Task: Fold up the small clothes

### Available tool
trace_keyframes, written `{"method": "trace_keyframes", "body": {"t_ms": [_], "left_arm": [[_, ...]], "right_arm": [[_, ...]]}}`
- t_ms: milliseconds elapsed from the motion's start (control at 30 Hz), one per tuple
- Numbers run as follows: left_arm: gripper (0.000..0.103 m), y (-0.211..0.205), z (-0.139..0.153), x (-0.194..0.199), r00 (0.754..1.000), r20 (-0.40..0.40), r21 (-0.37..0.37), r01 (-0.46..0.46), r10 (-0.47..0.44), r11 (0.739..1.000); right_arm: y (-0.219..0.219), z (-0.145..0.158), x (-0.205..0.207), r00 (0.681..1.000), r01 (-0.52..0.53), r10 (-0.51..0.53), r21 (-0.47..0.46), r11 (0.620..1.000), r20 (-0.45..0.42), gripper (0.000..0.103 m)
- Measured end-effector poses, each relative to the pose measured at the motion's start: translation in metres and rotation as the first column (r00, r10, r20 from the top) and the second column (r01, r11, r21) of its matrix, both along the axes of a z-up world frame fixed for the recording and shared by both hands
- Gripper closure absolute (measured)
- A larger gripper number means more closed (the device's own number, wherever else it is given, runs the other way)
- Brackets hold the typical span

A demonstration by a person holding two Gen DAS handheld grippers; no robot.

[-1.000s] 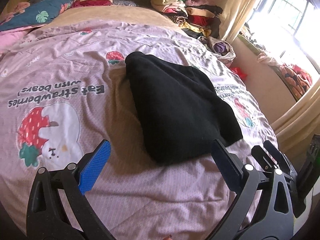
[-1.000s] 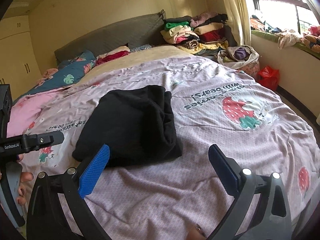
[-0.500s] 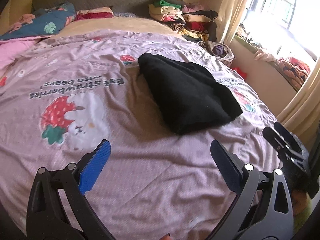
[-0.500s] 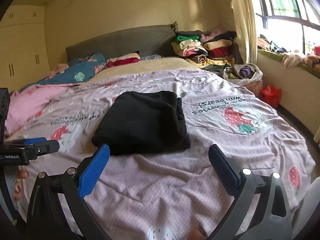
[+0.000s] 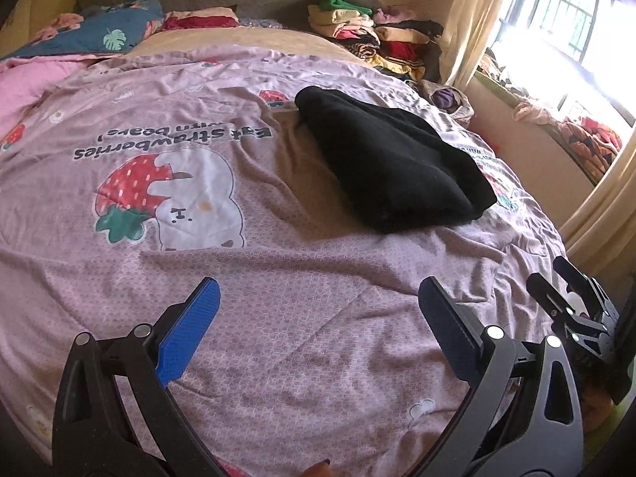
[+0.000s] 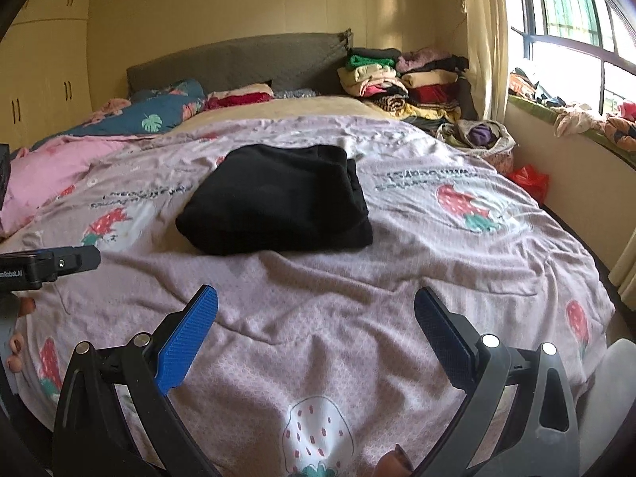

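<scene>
Pretty clearly someone's bedroom at home: a big bed [image 6: 397, 278] with a strawberry-print cover, grey headboard [image 6: 238, 59], piles of folded clothes [image 6: 397, 79] by the curtained window [image 6: 576, 39], and cream wardrobe doors [image 6: 39, 71] on the left.

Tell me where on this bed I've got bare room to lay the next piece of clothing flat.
The widest bare stretch of quilt lies between the folded black garment and the two open grippers, left and right. Another patch sits left of the garment, over the strawberry bear print. The headboard end is crowded: stacked clothes and pillows.
</scene>
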State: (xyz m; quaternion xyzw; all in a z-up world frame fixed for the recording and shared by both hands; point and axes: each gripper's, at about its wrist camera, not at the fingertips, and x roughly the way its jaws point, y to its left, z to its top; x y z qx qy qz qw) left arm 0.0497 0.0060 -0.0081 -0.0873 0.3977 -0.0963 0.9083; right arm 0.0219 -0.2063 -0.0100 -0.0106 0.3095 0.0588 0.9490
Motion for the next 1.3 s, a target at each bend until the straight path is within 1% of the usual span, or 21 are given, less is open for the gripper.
{"method": "trace_keyframes", "body": {"t_ms": [333,433,667,1300], "left_arm": [[0.009,-0.0040,-0.0009,-0.0014,1.000,0.013,0.043,-0.002,0.002,0.999],[0.009,-0.0043,-0.0009,-0.0015,1.000,0.012,0.035,0.001,-0.002,0.999],[0.009,-0.0061,-0.0017,-0.0015,1.000,0.007,0.049,0.000,0.000,0.999],[0.009,-0.0054,-0.0023,-0.0020,1.000,0.001,0.058,0.005,-0.005,0.998]], "right_arm": [[0.0021,-0.0025,0.0014,1.000,0.007,-0.007,-0.009,1.000,-0.008,0.004],[0.0012,-0.0033,0.0025,1.000,0.011,-0.011,-0.006,1.000,-0.012,0.004],[0.0006,-0.0041,0.0031,1.000,0.011,-0.011,-0.006,1.000,-0.014,0.004],[0.0010,-0.0042,0.0030,1.000,0.010,-0.010,-0.007,1.000,-0.015,0.004]]}}
